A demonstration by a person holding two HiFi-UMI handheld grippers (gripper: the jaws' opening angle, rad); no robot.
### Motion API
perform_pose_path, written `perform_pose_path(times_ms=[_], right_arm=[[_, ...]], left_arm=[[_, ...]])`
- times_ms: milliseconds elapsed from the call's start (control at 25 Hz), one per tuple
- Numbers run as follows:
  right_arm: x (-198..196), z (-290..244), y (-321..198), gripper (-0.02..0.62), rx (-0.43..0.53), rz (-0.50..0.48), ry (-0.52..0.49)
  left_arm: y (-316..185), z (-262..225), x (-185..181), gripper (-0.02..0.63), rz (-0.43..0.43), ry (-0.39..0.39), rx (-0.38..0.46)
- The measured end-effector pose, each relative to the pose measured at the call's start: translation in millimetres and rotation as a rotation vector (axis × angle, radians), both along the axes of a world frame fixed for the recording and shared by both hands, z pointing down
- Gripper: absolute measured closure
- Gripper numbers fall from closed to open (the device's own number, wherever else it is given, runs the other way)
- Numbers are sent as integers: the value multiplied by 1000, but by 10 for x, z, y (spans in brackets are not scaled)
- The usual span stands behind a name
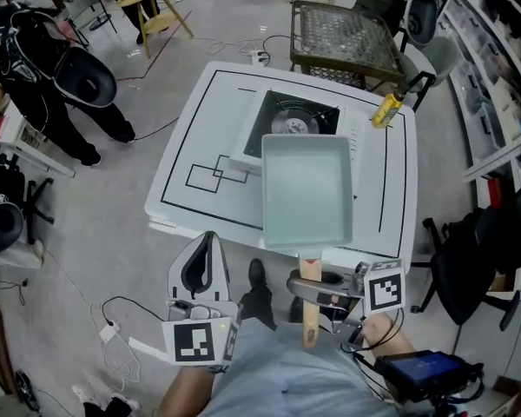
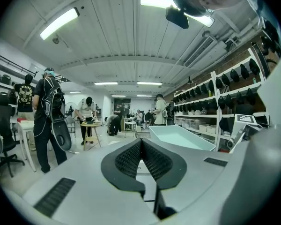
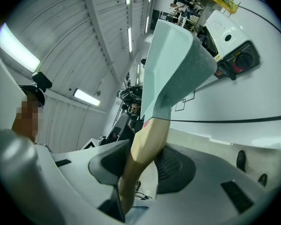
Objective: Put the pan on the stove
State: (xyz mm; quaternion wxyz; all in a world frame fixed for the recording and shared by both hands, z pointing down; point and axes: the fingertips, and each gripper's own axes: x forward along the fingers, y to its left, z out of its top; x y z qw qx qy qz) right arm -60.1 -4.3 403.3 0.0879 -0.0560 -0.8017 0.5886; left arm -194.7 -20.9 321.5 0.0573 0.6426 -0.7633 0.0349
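Pan (image 1: 306,189) clamped by its wooden handle (image 1: 309,320) in right gripper (image 1: 317,287); to be held level and centred over stove (image 1: 291,122). Left gripper (image 1: 208,243) closed, empty.

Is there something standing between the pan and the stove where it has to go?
Nothing visible does. The right claw holds the pan by its wooden handle, overlapping the stove's near edge. The burner looks bare. The yellow item lies aside, at the table's right edge. The stove under the pan is hidden.
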Motion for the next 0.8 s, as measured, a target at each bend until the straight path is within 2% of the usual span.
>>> perform_pose_path(times_ms=[360,600,800], right_arm=[[-524,-35,-724,420,11,114,-10],[-684,-164,-1091,420,30,195,-19],[-721,-242,-1290,420,56,227,-16]], left_arm=[[-882,-73,-510,588,115,-13,22],[-1180,-188,-722,588,165,-20,46],[-1315,-205,-772,588,187,-14,54]])
